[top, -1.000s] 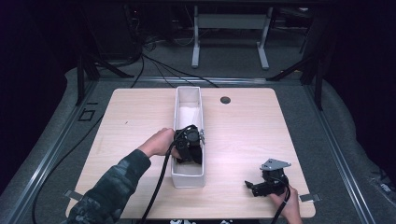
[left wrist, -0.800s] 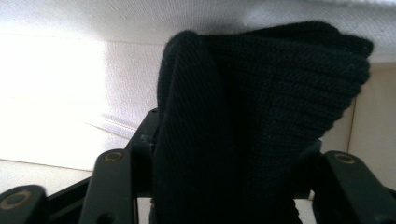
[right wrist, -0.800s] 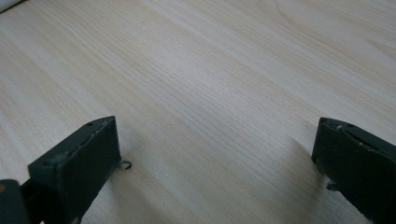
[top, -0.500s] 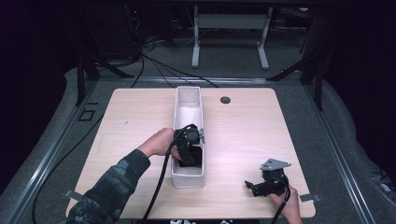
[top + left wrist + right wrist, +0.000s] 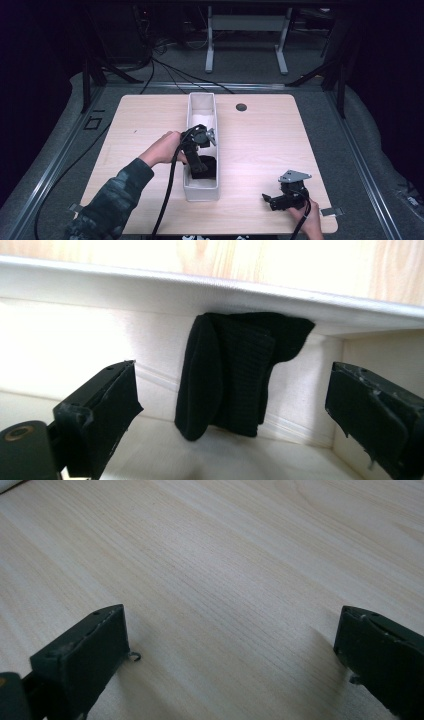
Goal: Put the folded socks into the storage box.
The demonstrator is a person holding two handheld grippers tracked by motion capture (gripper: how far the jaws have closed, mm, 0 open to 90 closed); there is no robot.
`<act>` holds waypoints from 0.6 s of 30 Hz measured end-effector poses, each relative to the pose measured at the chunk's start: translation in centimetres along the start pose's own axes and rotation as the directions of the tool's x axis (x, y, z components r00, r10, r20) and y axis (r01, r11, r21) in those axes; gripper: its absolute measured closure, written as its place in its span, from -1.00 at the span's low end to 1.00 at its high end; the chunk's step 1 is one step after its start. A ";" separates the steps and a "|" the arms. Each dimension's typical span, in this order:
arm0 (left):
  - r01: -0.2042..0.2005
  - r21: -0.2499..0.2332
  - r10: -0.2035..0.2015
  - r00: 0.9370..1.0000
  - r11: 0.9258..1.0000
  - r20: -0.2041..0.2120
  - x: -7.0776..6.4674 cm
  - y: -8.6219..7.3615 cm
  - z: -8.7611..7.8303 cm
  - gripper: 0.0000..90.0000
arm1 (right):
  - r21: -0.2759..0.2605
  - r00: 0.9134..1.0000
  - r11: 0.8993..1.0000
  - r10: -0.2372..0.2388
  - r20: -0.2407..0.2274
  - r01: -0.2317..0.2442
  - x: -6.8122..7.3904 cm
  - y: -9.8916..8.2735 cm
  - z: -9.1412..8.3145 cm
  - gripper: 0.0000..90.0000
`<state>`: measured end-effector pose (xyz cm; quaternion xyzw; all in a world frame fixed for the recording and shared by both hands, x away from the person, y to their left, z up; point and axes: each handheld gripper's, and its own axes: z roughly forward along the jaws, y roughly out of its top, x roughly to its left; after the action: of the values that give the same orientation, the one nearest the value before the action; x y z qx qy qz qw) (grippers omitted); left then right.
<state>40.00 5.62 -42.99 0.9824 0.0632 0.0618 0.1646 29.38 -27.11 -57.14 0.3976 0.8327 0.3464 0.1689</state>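
Note:
A long white bin (image 5: 201, 192) stands in the middle of the table. A black folded cloth (image 5: 206, 168) lies in its near end; in the left gripper view the cloth (image 5: 235, 365) leans against the bin wall (image 5: 75, 340). My left gripper (image 5: 196, 164) hangs over that end, pointing down. Its jaws have just been opening and now stand wide, apart from the cloth (image 5: 235, 382). My right gripper (image 5: 268, 199) rests near the table's front right edge, open over bare wood (image 5: 232, 625).
The wooden table (image 5: 260, 145) has a small black round grommet (image 5: 241, 107) behind the bin's right side. Cables run over the grey floor at the back left. A metal stand (image 5: 245, 30) stands beyond the table.
The left gripper has let go of the black cloth and risen a little out of the bin, its jaws spreading. The cloth stays in the bin. The right gripper has not moved.

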 end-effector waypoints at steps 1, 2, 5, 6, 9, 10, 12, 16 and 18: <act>-0.003 0.000 0.003 1.000 1.000 -0.004 0.0 0.0 -0.3 -0.87 | 0.000 1.000 1.000 -0.001 0.000 0.001 0.0 0.0 0.0 -0.99; -0.002 -0.003 0.002 1.000 1.000 -0.010 0.0 -0.1 -0.6 -0.87 | 0.000 1.000 1.000 -0.001 0.000 0.001 0.0 0.0 0.0 -0.99; 0.008 -0.030 -0.009 0.999 1.000 -0.030 -0.1 -0.4 -2.0 -0.88 | 0.000 1.000 1.000 -0.001 0.001 0.001 0.0 0.0 0.0 -0.99; 0.013 -0.036 -0.014 0.999 0.999 -0.041 -0.1 -0.5 -2.3 -0.88 | 0.000 1.000 1.000 -0.001 0.000 0.001 0.0 0.0 0.0 -0.99; 0.029 -0.059 -0.033 0.997 0.998 -0.068 -0.2 -1.2 -3.6 -0.88 | 0.000 1.000 1.000 0.001 0.000 -0.001 0.0 0.0 0.0 -0.99; 0.031 -0.060 -0.035 0.997 0.998 -0.075 -0.3 -1.4 -4.0 -0.88 | 0.000 1.000 1.000 0.000 0.000 0.000 0.0 0.0 0.0 -0.99; 0.045 -0.074 -0.051 0.995 0.996 -0.084 -0.4 -1.9 -4.6 -0.88 | 0.000 1.000 1.000 0.000 0.000 0.000 0.0 0.0 0.0 -0.99; 0.057 -0.093 -0.067 0.992 0.994 -0.110 -0.7 -3.1 -6.0 -0.89 | 0.000 1.000 1.000 0.000 0.000 0.000 0.0 0.0 0.0 -0.99; 0.060 -0.099 -0.071 0.991 0.993 -0.116 -1.0 -3.6 -6.5 -0.89 | 0.000 1.000 1.000 -0.001 0.001 0.001 0.0 0.0 0.0 -0.99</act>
<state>37.76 10.94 -38.23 0.9653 0.1022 0.1181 0.2091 29.38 -27.11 -57.13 0.3971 0.8329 0.3461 0.1695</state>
